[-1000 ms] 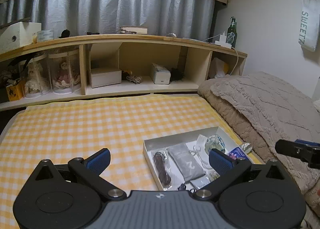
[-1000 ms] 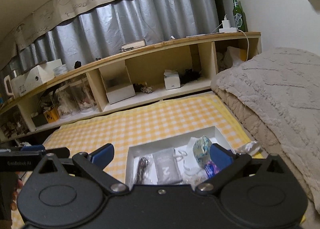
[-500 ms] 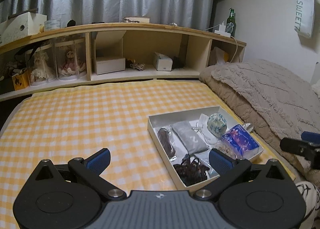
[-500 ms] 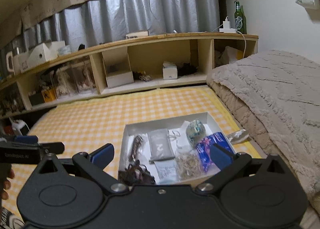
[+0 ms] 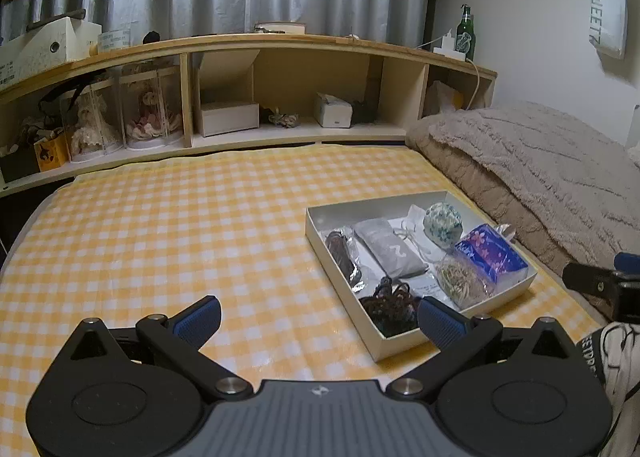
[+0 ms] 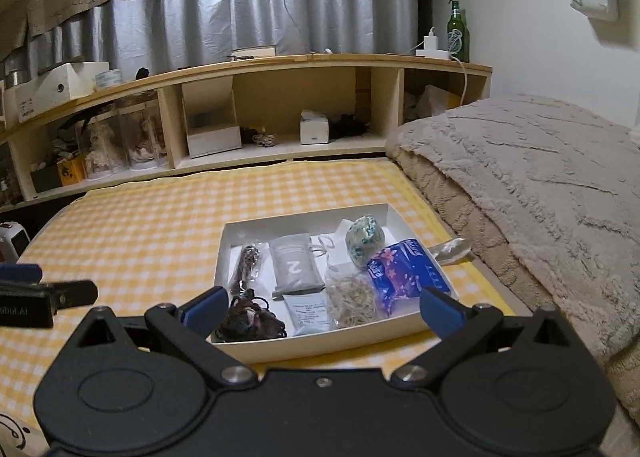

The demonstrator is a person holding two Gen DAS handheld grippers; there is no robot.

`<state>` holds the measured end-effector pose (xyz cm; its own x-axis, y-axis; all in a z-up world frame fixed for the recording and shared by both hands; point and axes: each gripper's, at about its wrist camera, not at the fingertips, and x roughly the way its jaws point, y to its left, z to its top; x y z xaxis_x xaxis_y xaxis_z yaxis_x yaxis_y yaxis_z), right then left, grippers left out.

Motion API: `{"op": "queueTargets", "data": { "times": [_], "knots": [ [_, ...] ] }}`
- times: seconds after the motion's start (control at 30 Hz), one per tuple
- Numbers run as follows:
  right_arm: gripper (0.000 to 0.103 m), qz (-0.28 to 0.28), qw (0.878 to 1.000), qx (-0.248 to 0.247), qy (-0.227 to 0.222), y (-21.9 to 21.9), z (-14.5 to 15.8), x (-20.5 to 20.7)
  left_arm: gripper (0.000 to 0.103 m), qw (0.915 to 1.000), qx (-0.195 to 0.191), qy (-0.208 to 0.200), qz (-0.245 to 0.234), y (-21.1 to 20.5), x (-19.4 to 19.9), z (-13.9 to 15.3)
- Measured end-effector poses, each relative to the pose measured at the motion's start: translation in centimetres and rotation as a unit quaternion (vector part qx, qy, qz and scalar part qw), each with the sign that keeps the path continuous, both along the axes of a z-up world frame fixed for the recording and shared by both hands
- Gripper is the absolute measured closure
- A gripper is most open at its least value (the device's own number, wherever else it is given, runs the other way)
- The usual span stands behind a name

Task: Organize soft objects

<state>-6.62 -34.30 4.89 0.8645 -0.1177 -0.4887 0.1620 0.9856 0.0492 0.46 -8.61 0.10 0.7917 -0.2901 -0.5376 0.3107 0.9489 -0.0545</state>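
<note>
The white box (image 6: pixel 310 341) looks like matt cardboard, resting on smooth yellow-checked cloth (image 5: pixel 180 225) with a faint sheen. Beside it the beige blanket (image 6: pixel 520 177) is thick, rough plush; the shelf (image 5: pixel 280 43) is pale wood and the green bottle (image 6: pixel 458 33) glossy glass.

Hidden and cut-off parts

The left tongs (image 5: pixel 318 319) cover the white box's (image 5: pixel 394 345) near corner; the right tongs (image 5: pixel 600 285) are cut off at the frame's edge.
</note>
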Motion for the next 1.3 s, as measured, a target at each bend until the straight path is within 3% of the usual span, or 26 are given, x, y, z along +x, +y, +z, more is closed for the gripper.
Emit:
{"op": "queueTargets", "data": {
  "times": [1.3],
  "knots": [
    [0.000,-0.003,1.000,-0.019,0.007,0.60,-0.66,0.06,0.000,0.9999,0.001,-0.009,0.009,0.34,-0.18,-0.39]
  ]
}}
